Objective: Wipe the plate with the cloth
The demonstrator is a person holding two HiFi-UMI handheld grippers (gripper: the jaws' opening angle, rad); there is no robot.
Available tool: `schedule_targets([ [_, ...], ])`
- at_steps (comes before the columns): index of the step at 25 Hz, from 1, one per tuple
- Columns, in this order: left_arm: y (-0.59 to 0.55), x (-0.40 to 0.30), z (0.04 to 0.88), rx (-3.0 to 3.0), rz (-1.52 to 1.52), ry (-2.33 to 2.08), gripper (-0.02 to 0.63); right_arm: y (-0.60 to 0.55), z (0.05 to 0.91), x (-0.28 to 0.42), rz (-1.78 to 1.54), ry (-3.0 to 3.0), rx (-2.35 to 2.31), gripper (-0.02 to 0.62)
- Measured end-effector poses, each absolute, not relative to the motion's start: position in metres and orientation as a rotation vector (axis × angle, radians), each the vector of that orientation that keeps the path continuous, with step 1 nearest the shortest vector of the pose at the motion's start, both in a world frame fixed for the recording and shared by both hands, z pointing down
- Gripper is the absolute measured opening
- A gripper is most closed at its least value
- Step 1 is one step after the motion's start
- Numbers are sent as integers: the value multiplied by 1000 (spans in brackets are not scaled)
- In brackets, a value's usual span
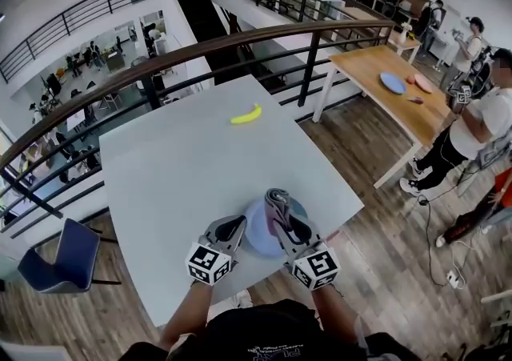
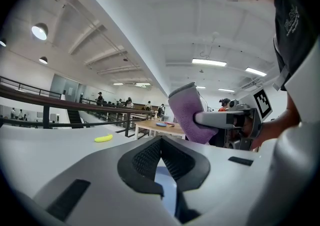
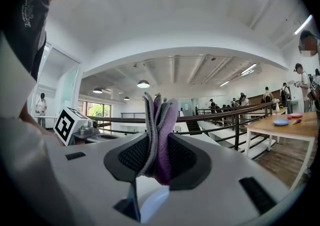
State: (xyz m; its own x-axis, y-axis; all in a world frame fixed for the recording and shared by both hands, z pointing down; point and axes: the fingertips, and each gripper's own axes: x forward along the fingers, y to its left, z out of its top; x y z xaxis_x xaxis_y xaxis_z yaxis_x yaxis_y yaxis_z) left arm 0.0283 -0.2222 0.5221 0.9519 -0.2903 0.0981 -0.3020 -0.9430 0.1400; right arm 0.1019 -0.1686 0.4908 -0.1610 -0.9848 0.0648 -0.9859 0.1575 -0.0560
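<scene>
While it hangs above the plate (image 1: pixel 256 235), right tool (image 3: pixel 157 139): pinching folded purple cloth (image 3: pixel 161 112) upright
Left tool (image 2: pixel 160 140): pressed together beside plate's rim
Ahead of tools: banana (image 1: pixel 246 115) on worktop (image 1: pixel 176 167)

a yellow banana (image 1: pixel 246 115) lies toward the far side of the white table (image 1: pixel 176 167). a dark curved railing (image 1: pixel 200 47) runs past the table's far edge. at far right a wooden table (image 1: pixel 376 63) bears a blue dish (image 1: pixel 393 82), with a person (image 1: pixel 480 123) standing just beside it. a blue chair (image 1: pixel 60 255) sits at near left.
</scene>
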Motion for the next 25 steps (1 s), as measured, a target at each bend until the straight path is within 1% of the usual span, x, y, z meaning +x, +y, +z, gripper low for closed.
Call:
schedule_targets([
  [8, -238, 44, 538, 2922, 131, -478, 12, -184, 501, 122, 137, -2379, 1997, 117],
  [17, -251, 65, 542, 2890, 160, -668, 12, -202, 514, 159, 139, -2494, 1862, 117],
  [25, -254, 58, 572, 2782, 216, -840, 12, -208, 541, 165, 191, -2564, 1710, 117],
])
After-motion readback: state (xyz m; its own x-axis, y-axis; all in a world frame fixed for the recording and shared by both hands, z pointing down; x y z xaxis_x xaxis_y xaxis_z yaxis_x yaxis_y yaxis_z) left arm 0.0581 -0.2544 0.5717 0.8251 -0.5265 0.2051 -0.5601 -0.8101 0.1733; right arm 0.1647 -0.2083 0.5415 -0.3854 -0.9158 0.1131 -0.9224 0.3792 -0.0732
